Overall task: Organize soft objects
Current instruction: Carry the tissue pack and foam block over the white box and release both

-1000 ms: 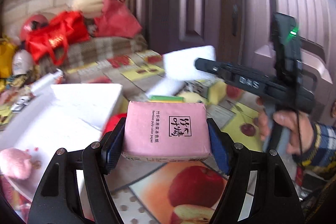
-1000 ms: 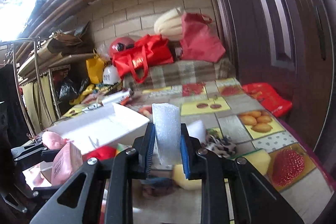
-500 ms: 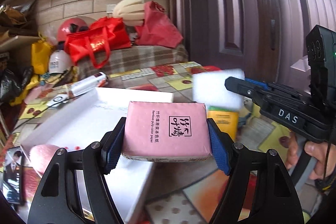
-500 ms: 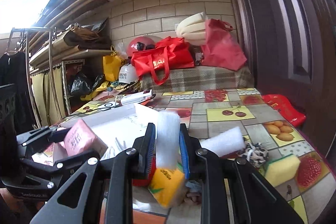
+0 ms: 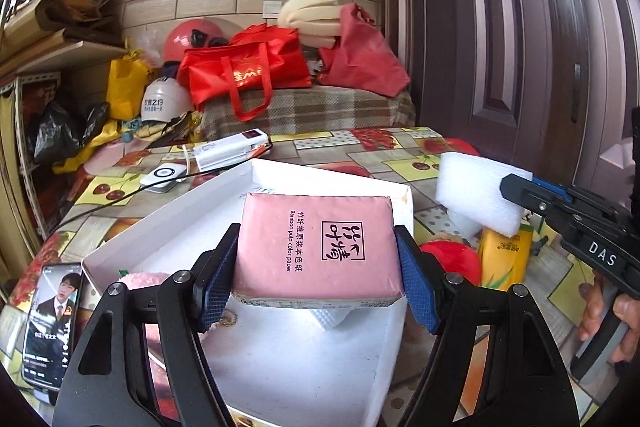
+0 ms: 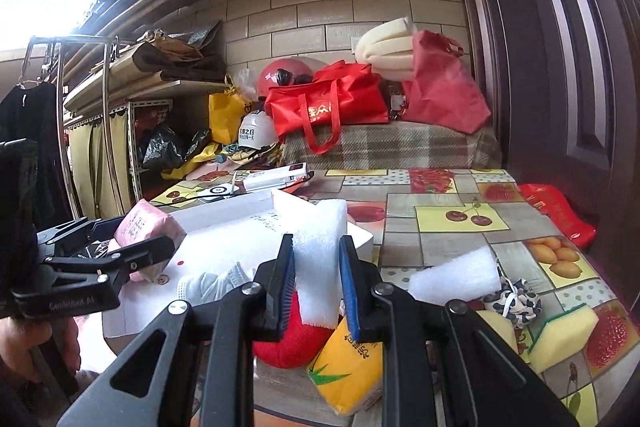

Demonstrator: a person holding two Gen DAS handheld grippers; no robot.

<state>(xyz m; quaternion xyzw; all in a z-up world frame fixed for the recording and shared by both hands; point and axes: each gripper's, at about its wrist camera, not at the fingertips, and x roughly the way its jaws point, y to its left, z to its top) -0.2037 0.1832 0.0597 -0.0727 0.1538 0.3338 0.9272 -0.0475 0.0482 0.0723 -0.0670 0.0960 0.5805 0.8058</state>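
Note:
My left gripper [image 5: 316,283] is shut on a pink tissue pack [image 5: 316,247] and holds it above the white box [image 5: 168,219]. In the right wrist view the pack [image 6: 144,225] and left gripper [image 6: 132,251] show at the left over the box [image 6: 224,239]. My right gripper [image 6: 316,291] is shut on a white foam block [image 6: 320,263], held above the table just right of the box; it also shows in the left wrist view [image 5: 476,195]. A pink plush [image 5: 144,279] and a white soft item [image 6: 212,283] lie in the box.
On the table right of the box lie a red plush [image 6: 288,343], a yellow tissue pack [image 6: 348,367], a white foam piece [image 6: 452,277], a spotted cloth ball [image 6: 512,297] and a yellow sponge [image 6: 564,335]. A phone [image 5: 50,319] lies at the left. Bags and helmets fill the back.
Both grippers have swung left toward the white box. The pink pack now hangs over the box's inside, and the foam block has come closer to the box's right edge.

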